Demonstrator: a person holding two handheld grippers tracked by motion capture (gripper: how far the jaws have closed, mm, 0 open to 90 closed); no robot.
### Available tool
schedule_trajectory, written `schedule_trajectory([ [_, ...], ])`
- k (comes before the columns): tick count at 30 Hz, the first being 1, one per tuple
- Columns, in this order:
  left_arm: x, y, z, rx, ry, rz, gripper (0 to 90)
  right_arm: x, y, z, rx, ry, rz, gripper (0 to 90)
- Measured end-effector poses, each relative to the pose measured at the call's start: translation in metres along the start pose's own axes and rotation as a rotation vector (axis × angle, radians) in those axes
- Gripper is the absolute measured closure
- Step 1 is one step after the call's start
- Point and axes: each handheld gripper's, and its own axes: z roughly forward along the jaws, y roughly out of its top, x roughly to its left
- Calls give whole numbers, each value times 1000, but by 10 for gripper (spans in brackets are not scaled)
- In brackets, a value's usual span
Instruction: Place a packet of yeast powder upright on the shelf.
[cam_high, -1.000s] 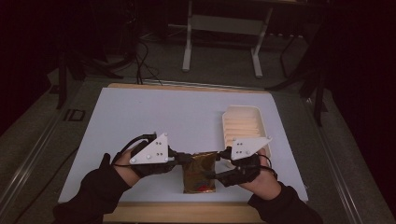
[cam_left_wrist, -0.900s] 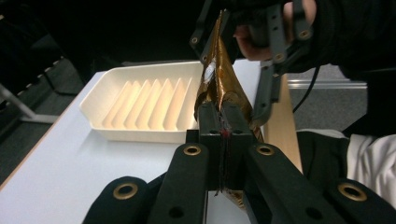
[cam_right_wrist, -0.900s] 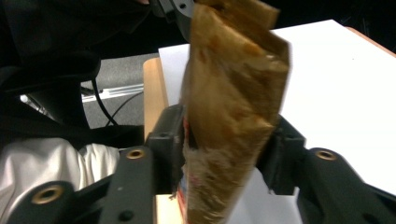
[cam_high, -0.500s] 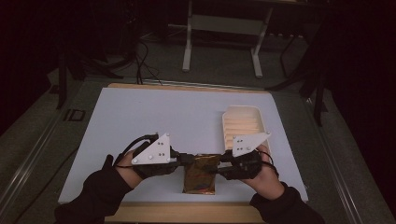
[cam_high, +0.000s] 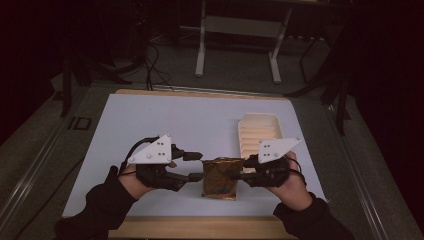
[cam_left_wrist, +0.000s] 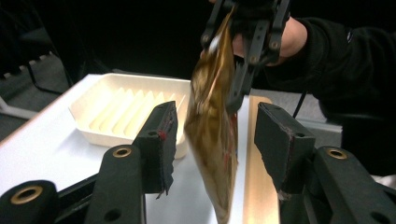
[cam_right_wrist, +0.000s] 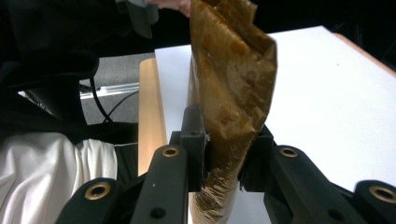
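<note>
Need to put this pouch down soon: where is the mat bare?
Bare: the wide white mat left of the tray and beyond the left gripper. Crowded: the near edge, where the pouch hangs in the right gripper.

**Three cameras, one shared pouch**

The high view looks forward and down from above the person's side of the white table (cam_high: 150, 120). The left gripper view sits low and close, facing along its jaws across the table towards the cream ridged tray (cam_left_wrist: 126, 109). The right gripper view faces the opposite way. All three share the golden-brown foil pouch (cam_high: 219, 177).
</note>
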Motion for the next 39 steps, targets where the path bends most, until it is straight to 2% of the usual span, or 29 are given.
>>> schedule_trajectory([
  [2, 3, -4, -1, -13, -11, -37, 418, -1, 2, -6, -9, -16, -12, 757],
  [4, 3, -8, 0, -22, -18, -61, 324, -3, 4, -12, -18, -28, -35, 757],
  [5, 3, -11, 1, -18, -20, -60, 289, -4, 5, -15, -23, -35, -43, 757],
  [7, 3, -16, 4, -10, -15, -77, 170, -7, 7, -21, -31, -50, -57, 756],
  [9, 2, -22, 7, 4, 0, -83, 115, -11, 8, -28, -40, -65, -63, 757],
  [11, 3, -29, 9, 11, -10, -117, 66, -16, 10, -37, -53, -85, -71, 756],
  [13, 2, -37, 11, 18, -1, -140, 31, -21, 11, -46, -65, -114, -75, 756],
  [15, 1, -45, 12, 4, 48, -131, 28, -26, 11, -55, -74, -142, -88, 756],
  [16, 2, -48, 12, -4, 63, -140, 29, -29, 11, -60, -83, -155, -94, 756],
  [19, 4, -58, 11, -40, 45, -195, 28, -39, 7, -73, -94, -204, -110, 756],
  [22, 6, -67, 7, -68, 35, -216, 28, -50, 1, -84, -91, -232, -115, 755],
  [25, 6, -75, 4, -68, 36, -237, 28, -60, -9, -92, -87, -230, -144, 755],
  [31, 8, -93, -5, -47, 64, -259, 28, -75, -31, -97, -73, -206, -95, 756],
  [33, 9, -98, -8, -39, 73, -271, 28, -78, -39, -97, -65, -203, -74, 755],
  [35, 9, -98, -8, -39, 73, -271, 28, -79, -43, -96, -56, -201, -79, 755],
  [36, 10, -105, -12, -42, 88, -292, 28, -80, -51, -95, -41, -202, -69, 755],
  [39, 11, -110, -16, -45, 97, -302, 28, -82, -63, -94, -45, -205, -47, 755],
])
